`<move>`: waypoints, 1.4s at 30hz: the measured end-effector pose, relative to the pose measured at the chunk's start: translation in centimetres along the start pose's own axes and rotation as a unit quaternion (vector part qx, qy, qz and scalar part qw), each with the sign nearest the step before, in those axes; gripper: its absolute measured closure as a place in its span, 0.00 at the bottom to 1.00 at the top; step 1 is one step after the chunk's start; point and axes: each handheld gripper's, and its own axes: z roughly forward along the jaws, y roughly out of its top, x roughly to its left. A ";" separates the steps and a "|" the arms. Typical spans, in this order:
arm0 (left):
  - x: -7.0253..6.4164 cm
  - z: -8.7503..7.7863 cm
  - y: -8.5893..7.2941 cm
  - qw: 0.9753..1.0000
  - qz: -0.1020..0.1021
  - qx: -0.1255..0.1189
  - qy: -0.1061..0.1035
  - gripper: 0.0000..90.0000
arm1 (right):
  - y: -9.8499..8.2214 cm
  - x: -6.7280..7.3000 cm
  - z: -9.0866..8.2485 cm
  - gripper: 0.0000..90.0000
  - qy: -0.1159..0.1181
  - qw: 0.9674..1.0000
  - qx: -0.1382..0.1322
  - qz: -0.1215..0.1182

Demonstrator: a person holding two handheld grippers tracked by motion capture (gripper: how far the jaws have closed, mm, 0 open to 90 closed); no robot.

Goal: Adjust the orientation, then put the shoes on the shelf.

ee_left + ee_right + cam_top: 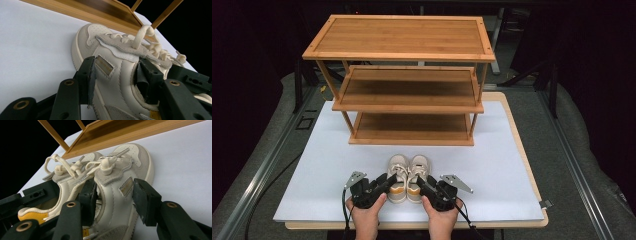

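**Both shoes straddled, one hand-held gripper on each**

While you look down from the high view, the two cream shoes sit side by side on the white table [312, 170], toes pointing toward the wooden shoe rack [404, 82], and each of your hands brings a hand-held gripper in at the heel end. Your left hand-held gripper [384, 184] meets the left shoe [397, 177]; your right hand-held gripper [422, 185] meets the right shoe [418, 176].

From the left gripper view you see what the high view cannot: the left hand-held gripper [115, 75] has one jaw on the shoe's outer wall beside the small gold tag and the other down inside the collar, so the left shoe [110, 62] has its side panel between the jaws. They stand wide and lie against the leather; you cannot tell whether they are pressing.

The right gripper view gives you the mirror of that. Your right hand-held gripper [116, 195] straddles the right shoe [117, 180], inner jaw inside the collar, outer jaw just beside the side wall, a sliver of gap showing. It also shows the other shoe's yellow lining and the laces.
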 end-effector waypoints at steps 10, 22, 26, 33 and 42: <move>0.1 0.0 0.1 1.000 -0.001 0.003 -0.003 0.59 | 0.3 0.1 0.1 0.62 -0.002 1.000 0.002 -0.010; 0.0 0.0 0.5 1.000 0.003 0.013 0.002 0.60 | 0.5 0.2 0.2 0.63 0.000 1.000 0.007 -0.013; -0.1 -0.1 0.8 1.000 0.006 0.012 0.002 0.60 | 0.6 0.2 0.1 0.63 0.004 1.000 0.011 -0.009; -0.3 -0.1 1.4 1.000 0.009 0.010 0.000 0.60 | 1.2 0.5 0.1 0.63 0.003 1.000 0.001 -0.008; -0.8 -0.5 2.6 1.000 0.008 0.012 -0.002 0.60 | 2.1 1.0 -0.2 0.63 0.006 1.000 -0.004 -0.006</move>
